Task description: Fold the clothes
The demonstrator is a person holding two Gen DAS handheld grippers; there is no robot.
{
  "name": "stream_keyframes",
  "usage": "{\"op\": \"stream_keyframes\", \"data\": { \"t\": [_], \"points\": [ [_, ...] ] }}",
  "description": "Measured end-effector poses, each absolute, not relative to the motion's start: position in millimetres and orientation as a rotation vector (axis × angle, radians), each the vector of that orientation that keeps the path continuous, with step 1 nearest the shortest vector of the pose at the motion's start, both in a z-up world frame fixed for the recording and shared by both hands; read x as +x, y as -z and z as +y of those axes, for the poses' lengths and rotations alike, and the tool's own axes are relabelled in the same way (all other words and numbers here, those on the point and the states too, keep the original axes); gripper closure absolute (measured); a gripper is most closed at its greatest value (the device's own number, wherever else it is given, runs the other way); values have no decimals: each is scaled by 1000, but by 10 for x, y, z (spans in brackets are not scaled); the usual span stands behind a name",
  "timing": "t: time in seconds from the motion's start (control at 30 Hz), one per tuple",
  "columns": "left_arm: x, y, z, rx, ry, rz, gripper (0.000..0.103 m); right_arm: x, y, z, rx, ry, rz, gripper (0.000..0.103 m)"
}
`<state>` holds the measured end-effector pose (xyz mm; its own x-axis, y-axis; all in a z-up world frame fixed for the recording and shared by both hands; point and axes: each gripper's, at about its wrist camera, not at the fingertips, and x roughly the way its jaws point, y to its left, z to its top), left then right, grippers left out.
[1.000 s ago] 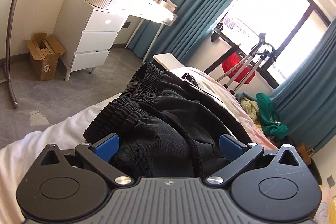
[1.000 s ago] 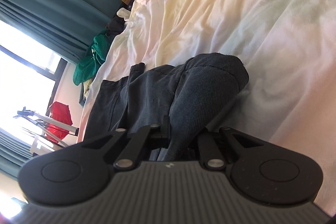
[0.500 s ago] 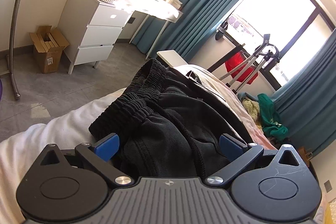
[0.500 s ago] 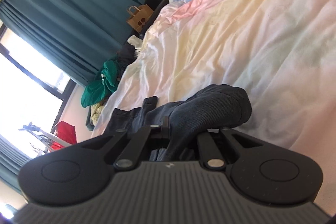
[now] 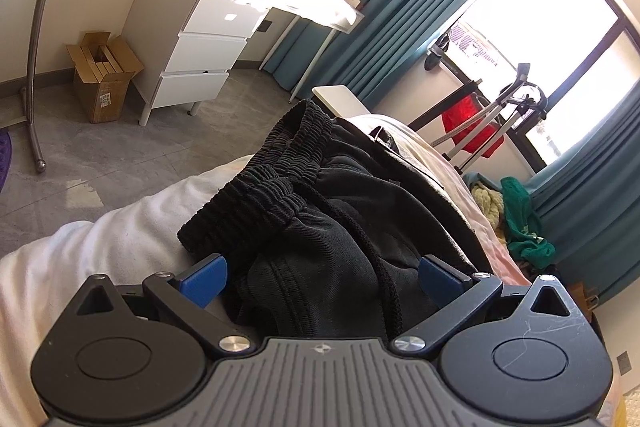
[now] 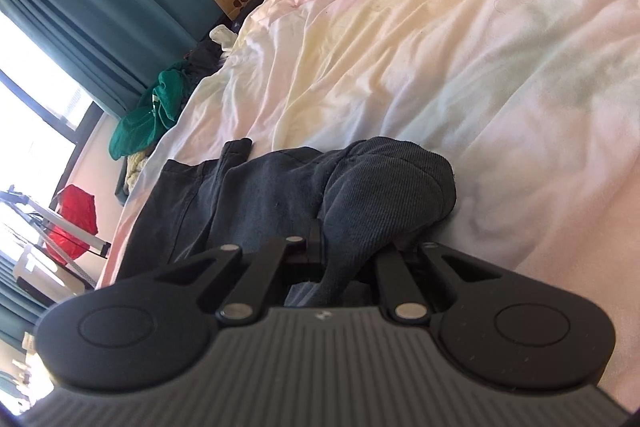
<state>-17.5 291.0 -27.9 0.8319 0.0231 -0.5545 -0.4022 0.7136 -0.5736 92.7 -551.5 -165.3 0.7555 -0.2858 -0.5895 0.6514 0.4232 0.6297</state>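
Evidently the dark trousers (image 5: 336, 227) are soft, limp knit cloth, light enough to lift by one edge yet sure to sag and bunch wherever unsupported. They lie on the pastel bedsheet (image 6: 440, 47), filling the lower middle of both views. Their gathered elastic waistband (image 5: 280, 179), at the centre of the left view, looks the firmest place to take hold; the loose drawcord (image 5: 372, 251) would likely slip. In the right view, the right gripper (image 6: 340, 259) is pinched tight on a ribbed fold of the fabric at lower centre. The left gripper (image 5: 320, 279) stands wide apart, its blue pads (image 5: 204, 275) flanking the bunched cloth without pressing it. A white drawer unit (image 5: 192, 51) sits at upper left.
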Motion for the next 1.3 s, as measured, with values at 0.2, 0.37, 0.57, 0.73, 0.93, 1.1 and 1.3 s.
{"op": "stream_keyframes", "data": {
  "t": [0.2, 0.37, 0.57, 0.73, 0.93, 1.1, 1.3],
  "points": [
    [-184, 316, 2957, -779, -264, 561, 0, 913, 1640, -5511, 962, 610, 434, 95],
    [-178, 366, 2988, -802, -273, 579, 0, 896, 1609, -5487, 973, 616, 411, 96],
    [-163, 412, 2997, -822, -270, 596, 0, 903, 1600, -5480, 966, 619, 417, 95],
    [-122, 504, 3021, -877, -255, 628, 0, 890, 1607, -5476, 974, 619, 424, 95],
    [-41, 695, 3030, -962, -220, 706, 0, 904, 1610, -5477, 978, 622, 427, 95],
    [101, 810, 2991, -979, -188, 735, 0, 902, 1602, -5479, 975, 622, 431, 95],
    [263, 897, 2958, -948, -166, 736, 4, 887, 1608, -5500, 993, 621, 428, 94]
  ]
}}
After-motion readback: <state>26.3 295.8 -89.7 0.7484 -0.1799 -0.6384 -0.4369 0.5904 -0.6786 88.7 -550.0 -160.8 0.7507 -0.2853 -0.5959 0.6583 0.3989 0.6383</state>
